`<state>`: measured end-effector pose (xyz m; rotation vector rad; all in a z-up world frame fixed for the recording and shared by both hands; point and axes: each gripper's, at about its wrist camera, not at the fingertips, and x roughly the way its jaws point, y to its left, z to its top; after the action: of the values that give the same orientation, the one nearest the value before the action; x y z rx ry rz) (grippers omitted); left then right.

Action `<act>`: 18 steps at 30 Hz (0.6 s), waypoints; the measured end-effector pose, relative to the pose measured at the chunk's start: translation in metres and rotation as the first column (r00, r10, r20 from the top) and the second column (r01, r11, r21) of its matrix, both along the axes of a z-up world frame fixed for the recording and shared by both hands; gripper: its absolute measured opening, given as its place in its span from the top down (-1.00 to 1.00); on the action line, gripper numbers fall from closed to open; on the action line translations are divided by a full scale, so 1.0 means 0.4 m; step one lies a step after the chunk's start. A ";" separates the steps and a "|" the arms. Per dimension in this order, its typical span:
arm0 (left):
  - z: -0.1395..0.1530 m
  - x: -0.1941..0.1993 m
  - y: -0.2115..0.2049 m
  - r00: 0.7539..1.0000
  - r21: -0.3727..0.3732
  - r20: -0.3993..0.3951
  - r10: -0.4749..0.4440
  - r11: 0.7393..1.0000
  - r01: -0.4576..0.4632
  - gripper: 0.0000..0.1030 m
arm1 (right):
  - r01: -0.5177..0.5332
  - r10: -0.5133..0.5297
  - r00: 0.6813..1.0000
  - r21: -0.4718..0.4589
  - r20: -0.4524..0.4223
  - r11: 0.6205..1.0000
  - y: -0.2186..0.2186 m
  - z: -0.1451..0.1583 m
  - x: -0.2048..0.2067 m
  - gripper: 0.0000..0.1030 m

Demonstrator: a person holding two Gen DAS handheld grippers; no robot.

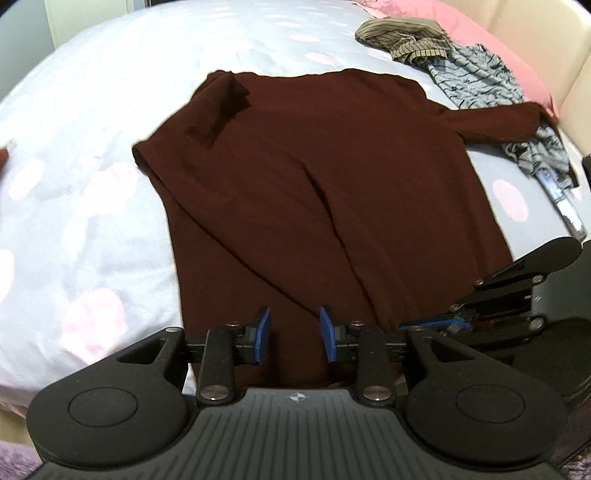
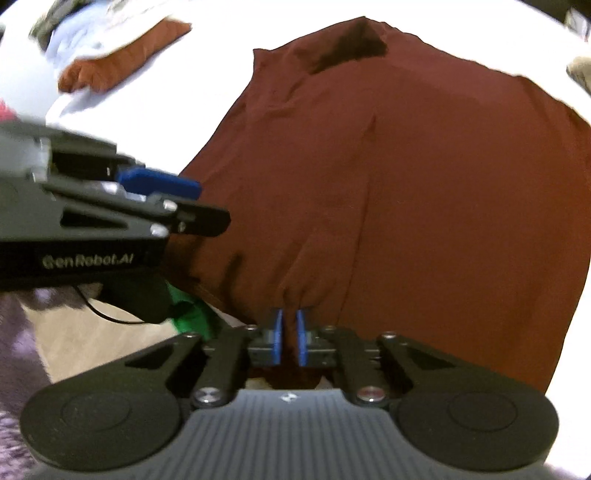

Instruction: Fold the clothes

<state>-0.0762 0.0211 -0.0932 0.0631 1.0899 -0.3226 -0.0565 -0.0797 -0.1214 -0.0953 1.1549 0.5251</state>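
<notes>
Black gripper bodies fill the bottom of both wrist views, each with blue pads at the front. Seen from its own camera, the left gripper (image 1: 295, 334) hangs over the near hem of a maroon sweater (image 1: 314, 192), its jaws partly apart with the cloth lying beneath the gap and neither pad pressing on it. From its own camera, the right gripper (image 2: 290, 336) has its pads drawn almost together, a bunched pleat of the sweater's hem rising from between them, so it looks pinched on the fabric. That garment lies spread flat across a bed (image 1: 92, 129) covered in a pale bluish sheet with soft pink spots; its collar points away and one sleeve (image 1: 491, 120) reaches toward the far right. Beyond the sleeve sits a heap of other clothes: a brown striped piece (image 1: 402, 38) and a grey patterned one (image 1: 476, 79), resting against a pink pillow (image 1: 480, 33) and a cream headboard (image 1: 535, 40). Below the bed edge, the right view shows a pale floor (image 2: 77, 332), a purple shaggy rug (image 2: 18, 332), and something green (image 2: 192, 314).
</notes>
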 end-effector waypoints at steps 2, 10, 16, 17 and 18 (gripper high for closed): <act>-0.005 0.002 0.003 1.000 -0.030 -0.021 0.004 1.000 -0.005 0.47 | 0.029 -0.029 0.999 0.025 -0.015 0.999 -0.027 0.013 0.002 0.96; -0.036 0.012 -0.017 0.995 -0.078 -0.097 -0.018 0.997 0.011 0.13 | 0.212 -0.213 0.977 -0.038 -0.027 0.977 -0.149 0.015 0.004 0.96; -0.067 0.023 -0.041 0.991 -0.076 -0.135 -0.014 0.997 0.004 0.14 | 0.257 -0.258 0.966 0.024 0.010 0.966 -0.183 0.035 0.001 0.71; -0.069 0.024 -0.044 0.991 -0.074 -0.135 -0.013 0.997 0.003 0.14 | 0.241 -0.242 0.970 0.051 0.019 0.969 -0.177 0.042 -0.002 0.40; -0.070 0.026 -0.045 0.991 -0.075 -0.134 -0.010 0.997 0.000 0.15 | 0.222 -0.224 0.974 0.075 0.030 0.972 -0.170 0.049 -0.005 0.20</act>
<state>-0.0659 0.0032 -0.1212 -0.0228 1.2097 -0.3760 -0.0587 -0.1476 -0.1020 0.0851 1.0925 0.3624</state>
